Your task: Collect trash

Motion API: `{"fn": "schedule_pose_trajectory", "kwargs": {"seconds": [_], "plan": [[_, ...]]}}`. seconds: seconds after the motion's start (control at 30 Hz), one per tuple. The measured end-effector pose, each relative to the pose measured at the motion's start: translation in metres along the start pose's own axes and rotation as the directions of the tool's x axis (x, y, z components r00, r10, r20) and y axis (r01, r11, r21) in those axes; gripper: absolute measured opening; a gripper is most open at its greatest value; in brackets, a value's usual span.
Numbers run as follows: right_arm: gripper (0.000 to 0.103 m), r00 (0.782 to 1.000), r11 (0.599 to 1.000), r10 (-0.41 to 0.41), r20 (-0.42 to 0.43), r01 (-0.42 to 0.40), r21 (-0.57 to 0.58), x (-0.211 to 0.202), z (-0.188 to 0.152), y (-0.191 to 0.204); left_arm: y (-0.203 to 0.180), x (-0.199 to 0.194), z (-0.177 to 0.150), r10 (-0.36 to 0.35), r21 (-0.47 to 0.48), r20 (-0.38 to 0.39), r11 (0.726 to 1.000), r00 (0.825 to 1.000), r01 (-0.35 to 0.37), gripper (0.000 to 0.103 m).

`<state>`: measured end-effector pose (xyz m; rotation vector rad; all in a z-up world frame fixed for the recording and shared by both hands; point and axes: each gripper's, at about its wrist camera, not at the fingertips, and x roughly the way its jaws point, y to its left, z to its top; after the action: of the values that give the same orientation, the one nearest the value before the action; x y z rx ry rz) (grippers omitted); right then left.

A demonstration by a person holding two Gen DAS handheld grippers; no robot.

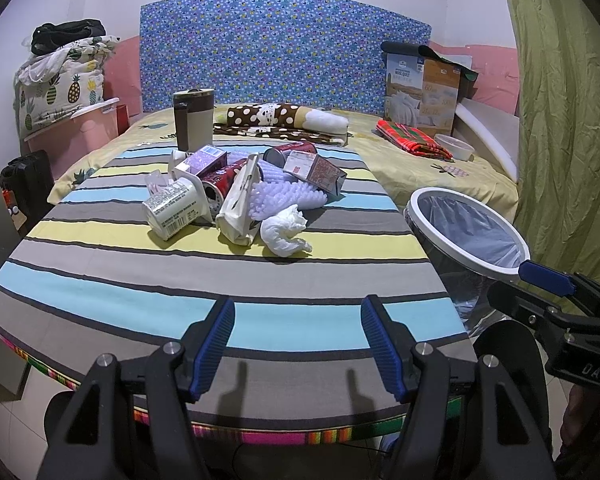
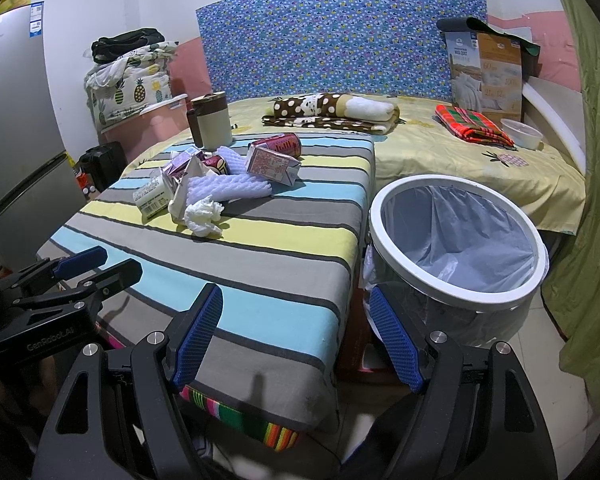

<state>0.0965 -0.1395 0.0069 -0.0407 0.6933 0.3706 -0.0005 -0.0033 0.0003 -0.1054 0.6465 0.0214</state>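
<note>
A heap of trash lies on a striped cloth (image 1: 220, 280): a crumpled white tissue (image 1: 286, 231) (image 2: 204, 215), a white carton (image 1: 176, 210) (image 2: 152, 196), a paper bag (image 1: 240, 200), white foam netting (image 1: 284, 196) (image 2: 228, 185), red cans (image 1: 292, 151) (image 2: 278, 145) and small cartons (image 1: 316, 170) (image 2: 272, 165). A white-rimmed bin with a clear liner (image 1: 466, 236) (image 2: 458, 240) stands on the floor to the right. My left gripper (image 1: 298, 344) is open and empty over the cloth's near edge. My right gripper (image 2: 296, 340) is open and empty between cloth and bin.
A brown and cream jug (image 1: 194, 118) (image 2: 214, 122) stands behind the heap. Folded dotted blankets (image 1: 284, 120), a red plaid cloth (image 1: 414, 140), a white bowl (image 1: 454, 147) and quilt boxes (image 1: 422, 92) lie on the bed. A green curtain (image 1: 560, 120) hangs right; a fridge (image 2: 16, 120) stands left.
</note>
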Motion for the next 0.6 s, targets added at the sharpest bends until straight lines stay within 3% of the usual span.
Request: {"fn": "schedule_pose_trajectory", "kwargs": {"seconds": [0.6], "plan": [[0.077,1.000,1.000,0.001,-0.004,-0.001,0.003,0.0009,-0.0011,0.0001,-0.0004,0.0006,0.0003,-0.003,-0.002,-0.002,1.000,1.000,0.003,0.067]]}}
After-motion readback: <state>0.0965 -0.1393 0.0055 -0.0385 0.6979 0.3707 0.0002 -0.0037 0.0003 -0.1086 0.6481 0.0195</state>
